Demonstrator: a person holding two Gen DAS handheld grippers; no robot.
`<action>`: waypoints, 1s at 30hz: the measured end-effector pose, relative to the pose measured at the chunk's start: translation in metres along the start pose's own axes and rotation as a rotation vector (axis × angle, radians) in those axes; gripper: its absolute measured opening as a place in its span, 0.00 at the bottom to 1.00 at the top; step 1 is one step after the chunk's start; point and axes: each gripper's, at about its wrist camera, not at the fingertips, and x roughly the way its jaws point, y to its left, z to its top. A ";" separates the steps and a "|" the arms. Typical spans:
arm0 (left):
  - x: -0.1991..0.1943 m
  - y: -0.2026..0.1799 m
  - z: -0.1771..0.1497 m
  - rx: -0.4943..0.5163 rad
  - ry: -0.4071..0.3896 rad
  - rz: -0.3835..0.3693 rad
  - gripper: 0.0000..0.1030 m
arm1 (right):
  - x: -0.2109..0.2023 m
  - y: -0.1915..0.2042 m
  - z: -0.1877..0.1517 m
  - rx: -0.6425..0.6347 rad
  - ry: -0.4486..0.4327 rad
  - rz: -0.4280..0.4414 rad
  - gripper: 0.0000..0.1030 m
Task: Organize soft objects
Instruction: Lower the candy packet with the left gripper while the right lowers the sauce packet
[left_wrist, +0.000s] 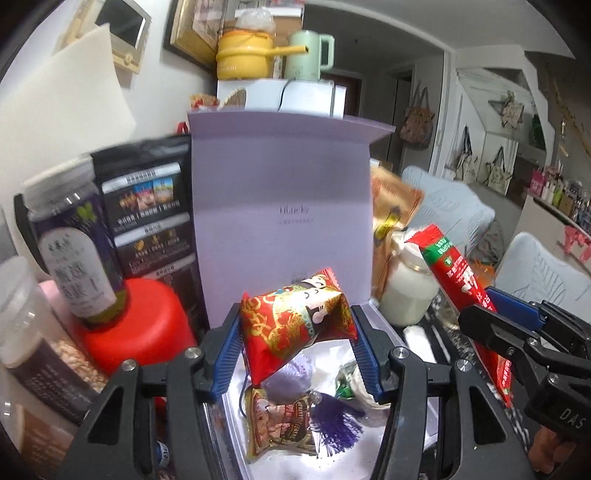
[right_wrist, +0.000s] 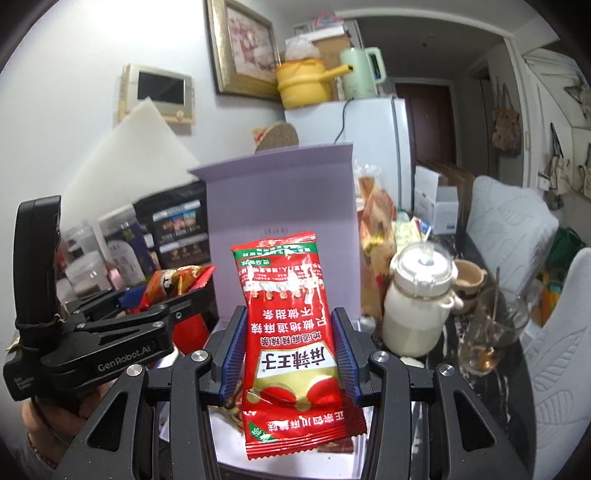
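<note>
The left gripper (left_wrist: 297, 328) pinches a red-gold snack pack (left_wrist: 295, 325) above the open lilac box (left_wrist: 280, 184); the right gripper (right_wrist: 290, 354) clamps a tall red packet (right_wrist: 291, 332) upright before the box's raised lid

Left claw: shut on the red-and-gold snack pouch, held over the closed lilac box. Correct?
Not quite. The left claw is shut on the red-and-gold snack pouch, but the lilac box is open, lid upright, packets already inside. The left wrist view shows it.
</note>
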 end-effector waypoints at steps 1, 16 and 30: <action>0.006 -0.001 -0.002 0.005 0.014 0.007 0.53 | 0.005 -0.001 -0.001 0.003 0.010 -0.003 0.43; 0.056 -0.007 -0.027 0.026 0.158 0.018 0.53 | 0.058 -0.016 -0.026 0.030 0.162 -0.031 0.43; 0.098 -0.022 -0.050 0.076 0.292 0.075 0.53 | 0.097 -0.027 -0.052 0.032 0.296 -0.091 0.43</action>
